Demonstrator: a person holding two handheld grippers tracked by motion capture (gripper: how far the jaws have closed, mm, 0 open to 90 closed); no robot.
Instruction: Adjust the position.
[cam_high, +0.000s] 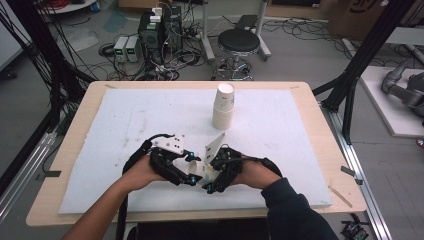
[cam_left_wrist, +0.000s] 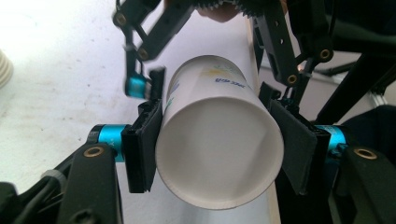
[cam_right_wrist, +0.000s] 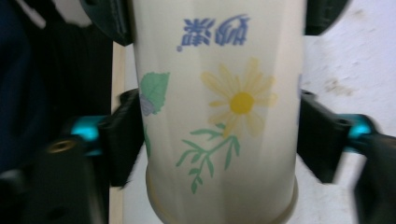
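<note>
The paper cup (cam_left_wrist: 219, 140) is held between both grippers at the table's six o'clock edge, a handover in progress. The left gripper (cam_left_wrist: 219, 149) is clamped on its rim end; the right gripper (cam_right_wrist: 219, 140) is spread, pads just clear. Next, carrying toward the stacked cups (cam_high: 224, 106) at twelve o'clock seems required.

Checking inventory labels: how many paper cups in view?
About 4: one cup clamped in the left gripper near the table's front edge; roughly three nested in the stack mid-table. More may hide inside the stack.
</note>
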